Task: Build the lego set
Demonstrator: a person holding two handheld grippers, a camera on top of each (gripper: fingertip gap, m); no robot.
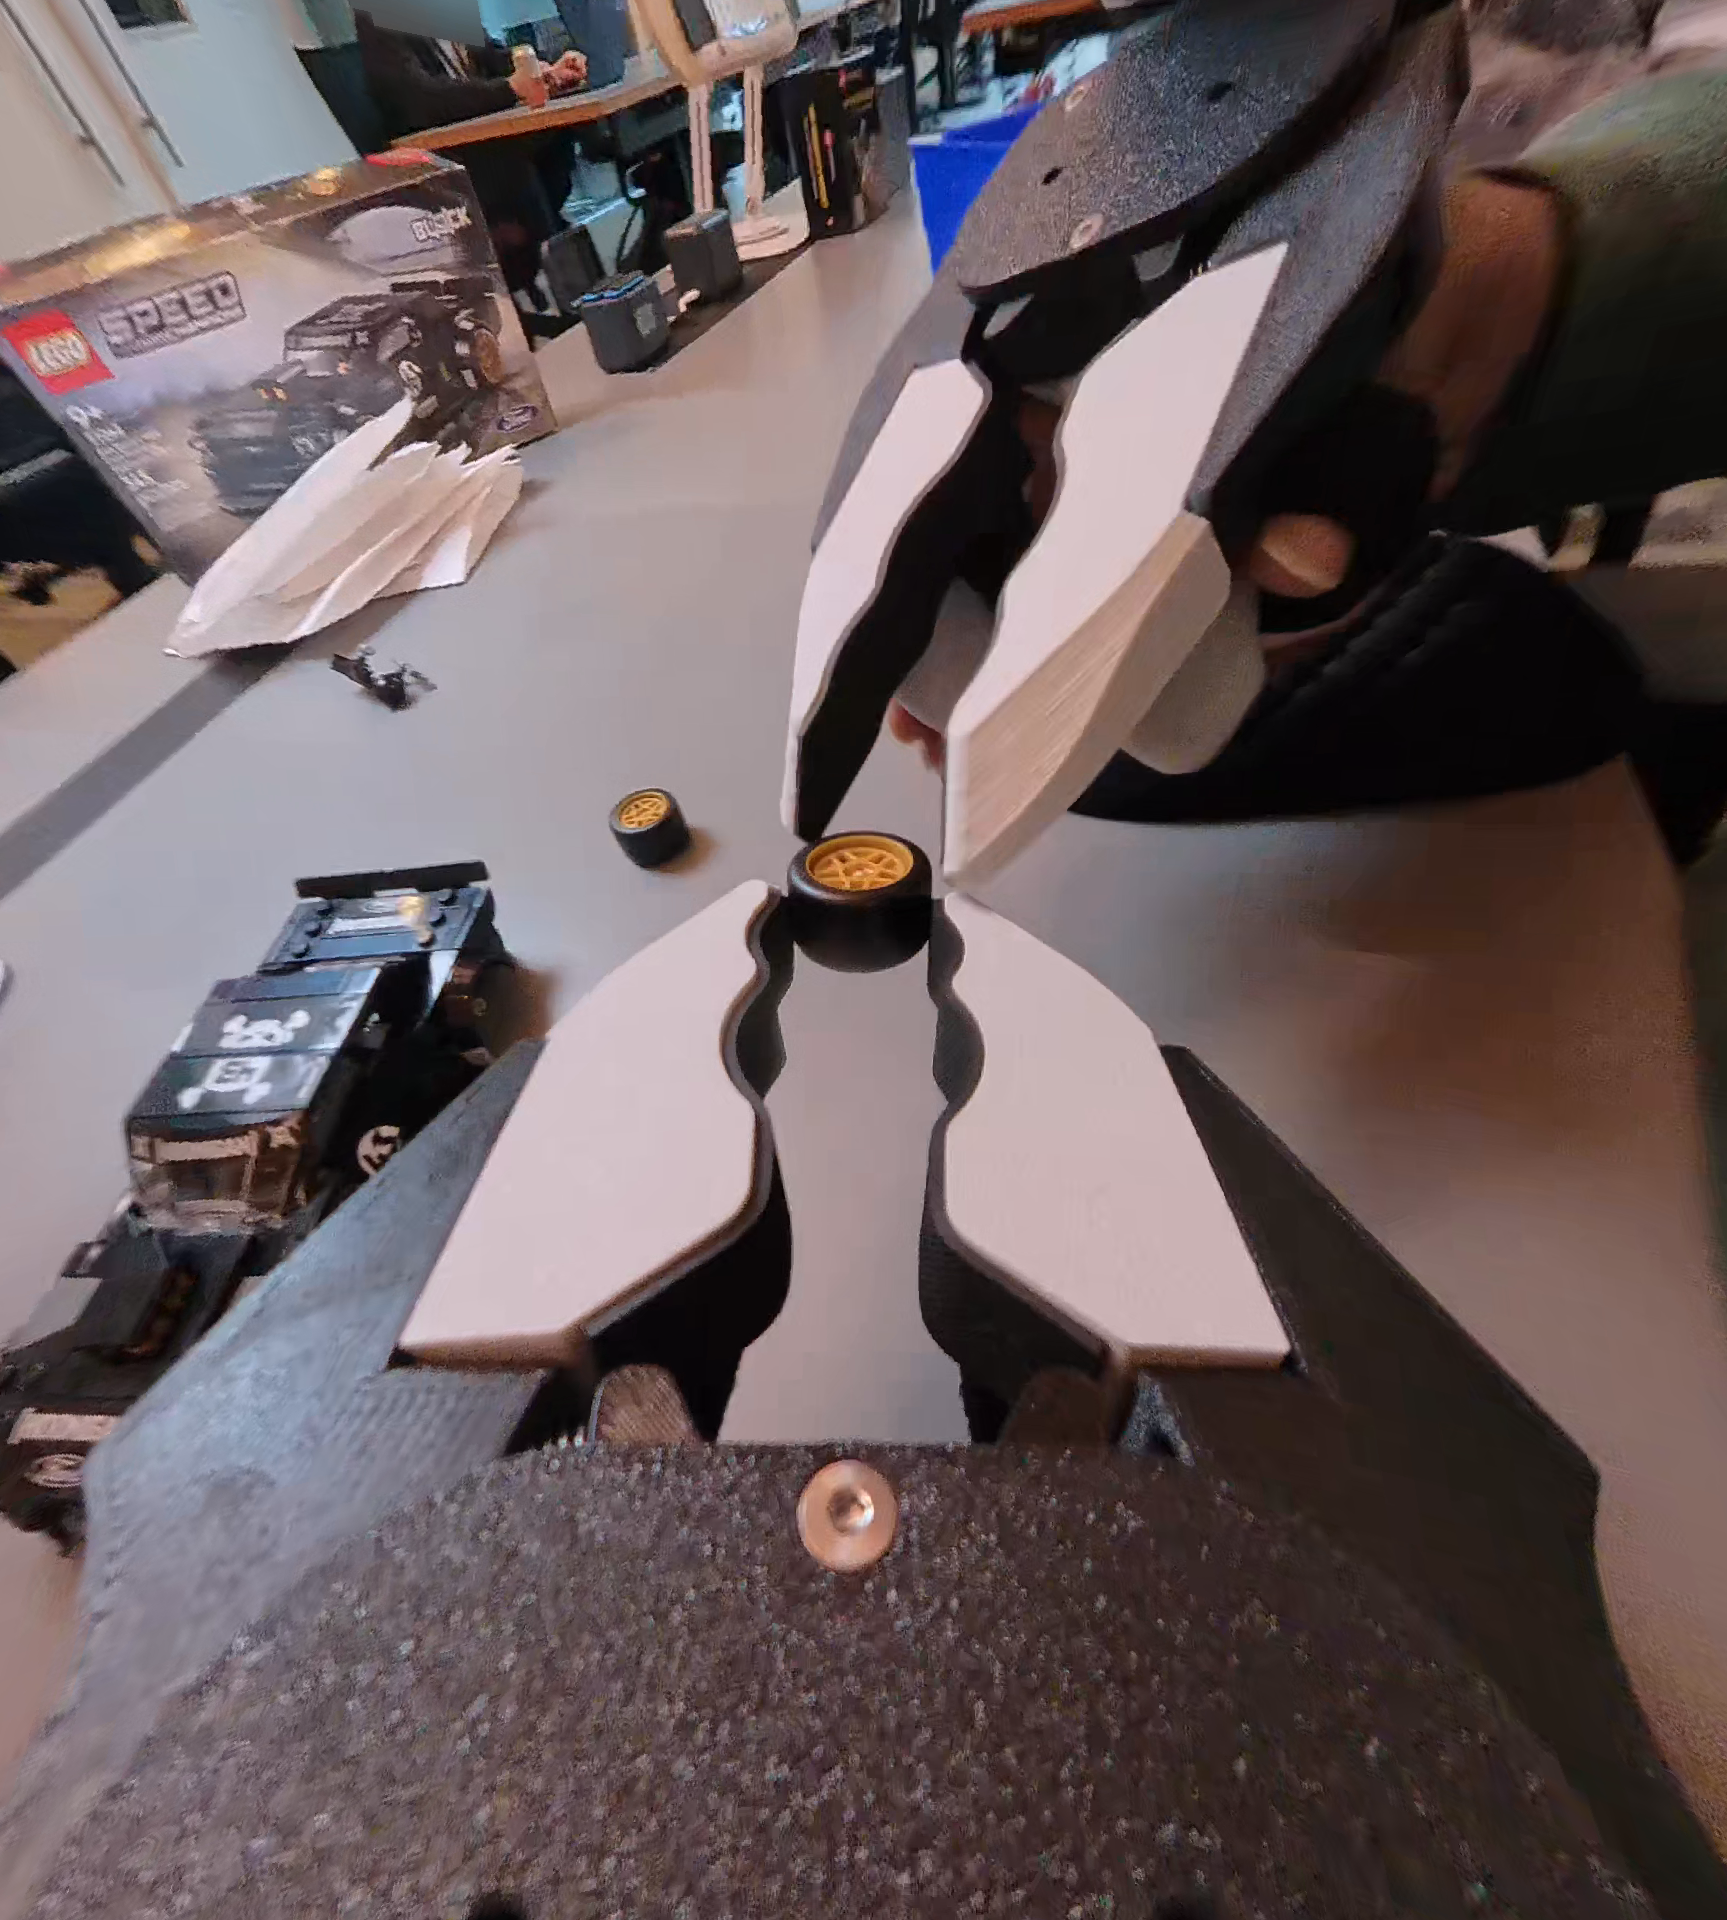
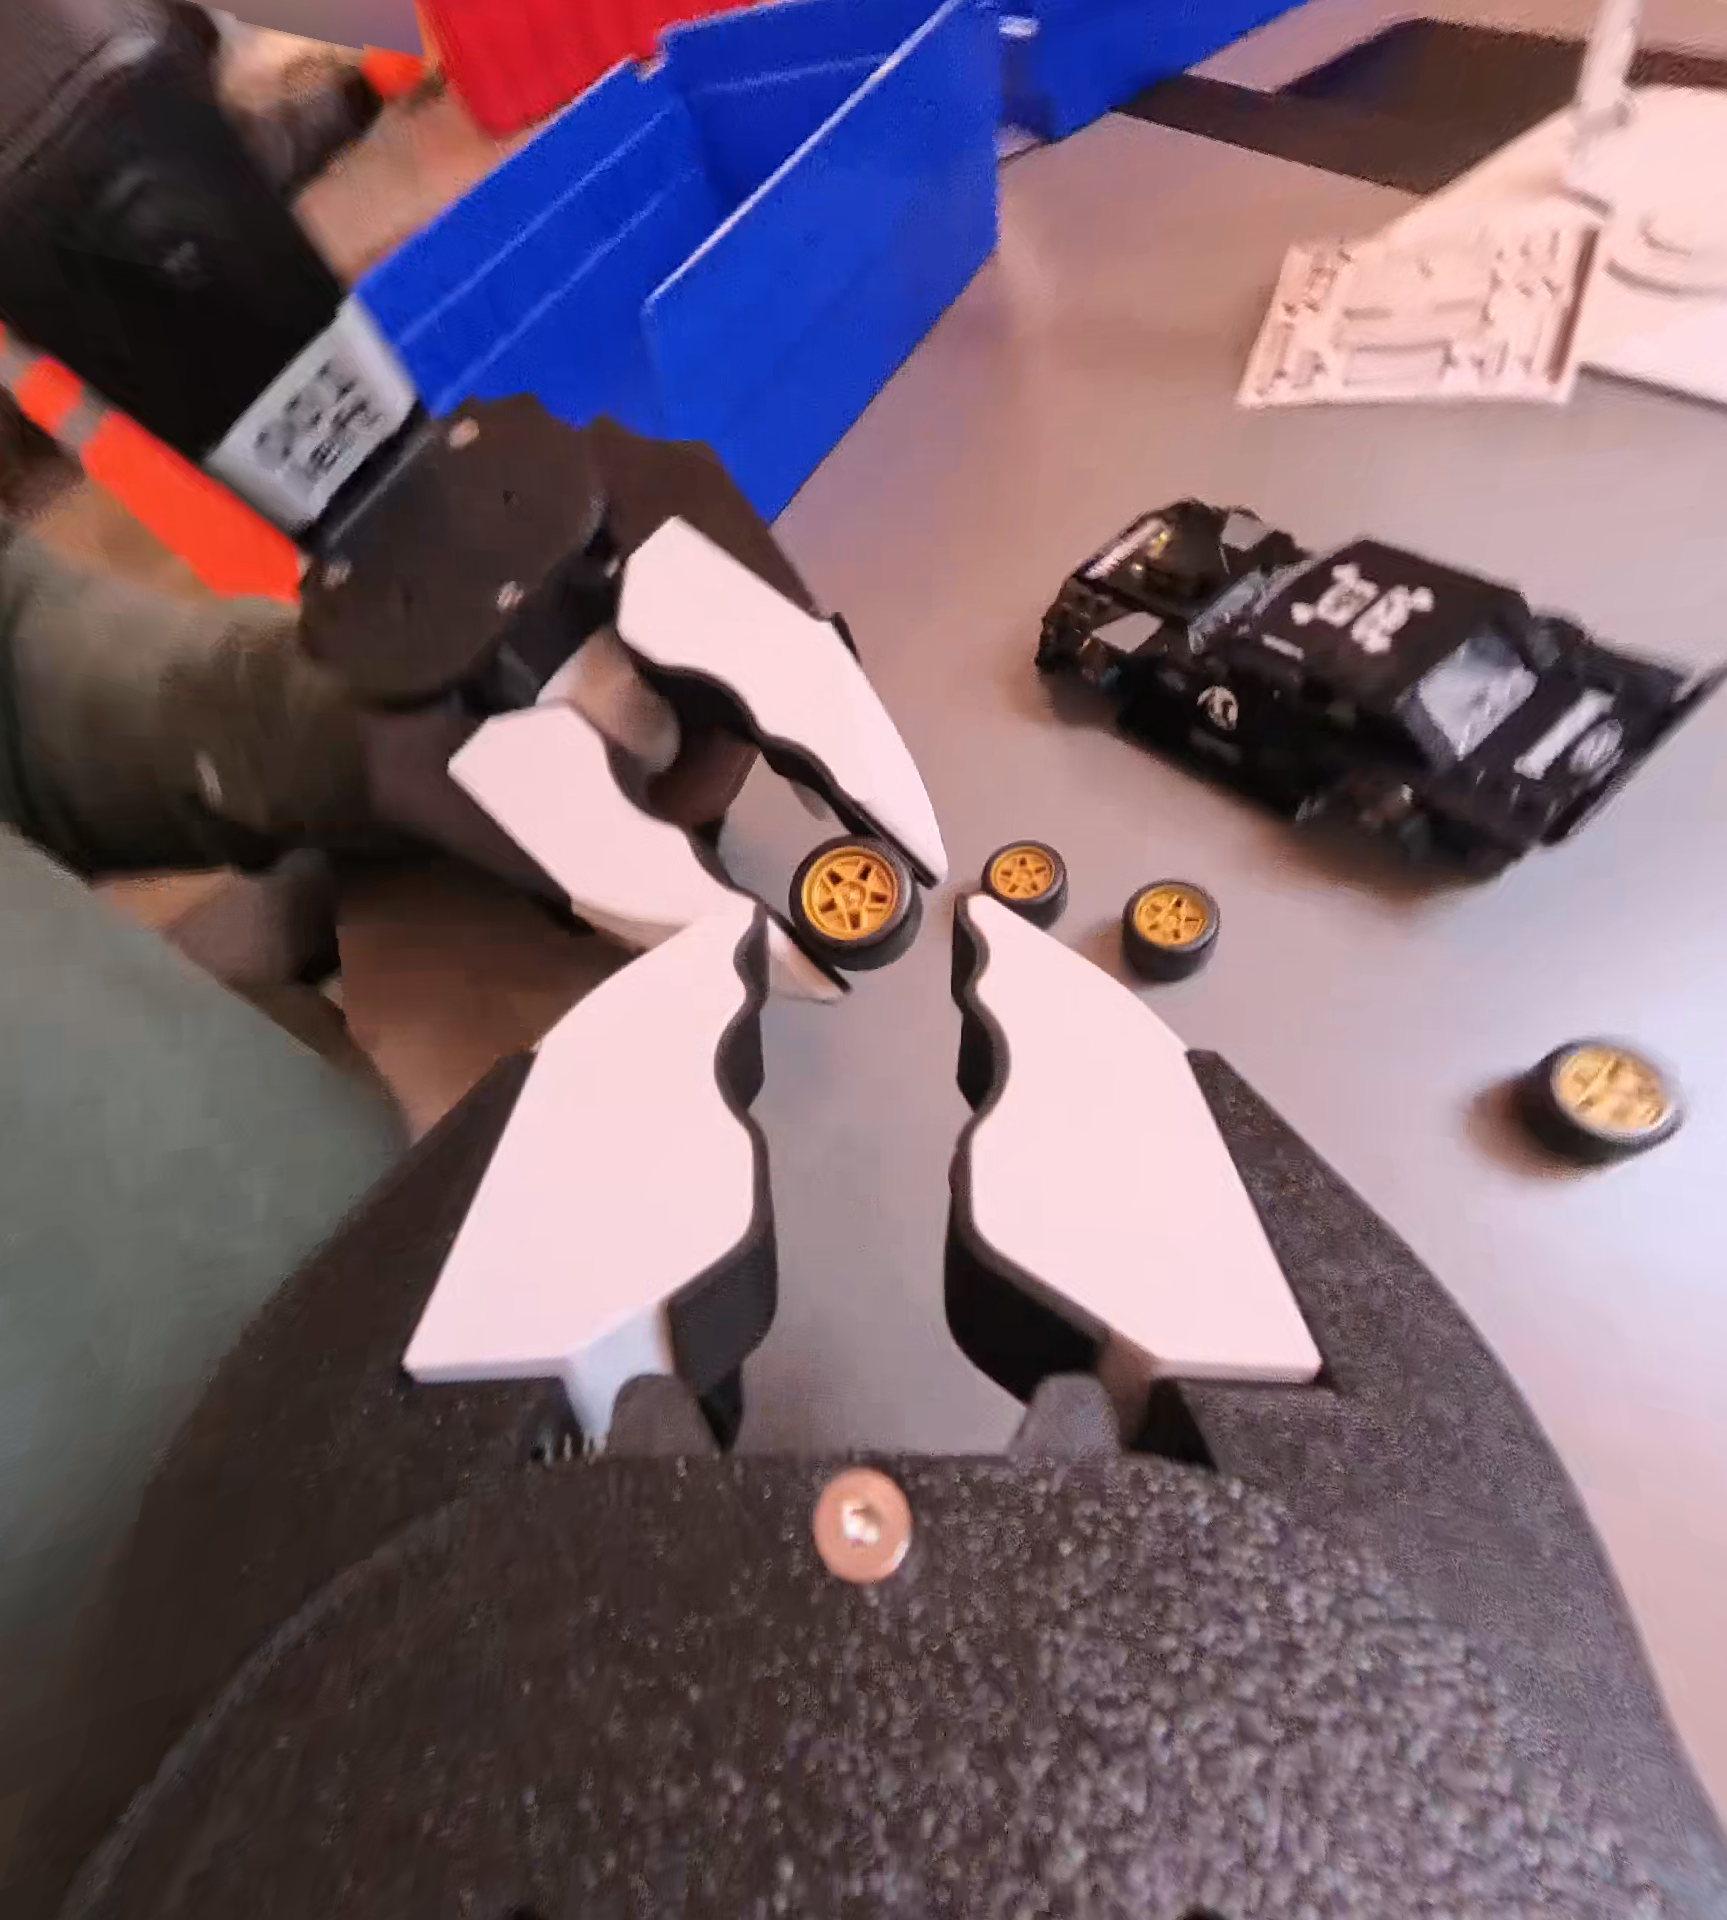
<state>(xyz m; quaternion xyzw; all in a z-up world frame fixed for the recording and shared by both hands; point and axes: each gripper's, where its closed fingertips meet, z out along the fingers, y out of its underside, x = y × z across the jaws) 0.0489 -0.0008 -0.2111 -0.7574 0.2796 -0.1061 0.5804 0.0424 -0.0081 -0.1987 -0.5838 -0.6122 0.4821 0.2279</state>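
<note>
**A:** Right, left wrist view first: the left claw has a gold-rimmed wheel sitting between its tips, fingers closed in on the tyre from both sides. The right claw comes in from above, tips either side of the same wheel.

**B:** And the car?

**A:** The black Lego car lies on the grey bench to the left, bodywork built, stickers on. One more loose wheel just beyond. The set's box and a torn white paper bag sit farther back.

**B:** Over to the right wrist view.

**A:** Here the right claw stands apart, nothing held. The left claw opposite is clamped on that wheel, rim facing us. Three spare wheels on the bench: two side by side, one off to the right. The car rests well apart, with a sticker sheet and a blue bin behind.

**B:** So progress?

**A:** I'd judge the body done; all four wheels are left to fit.
</note>
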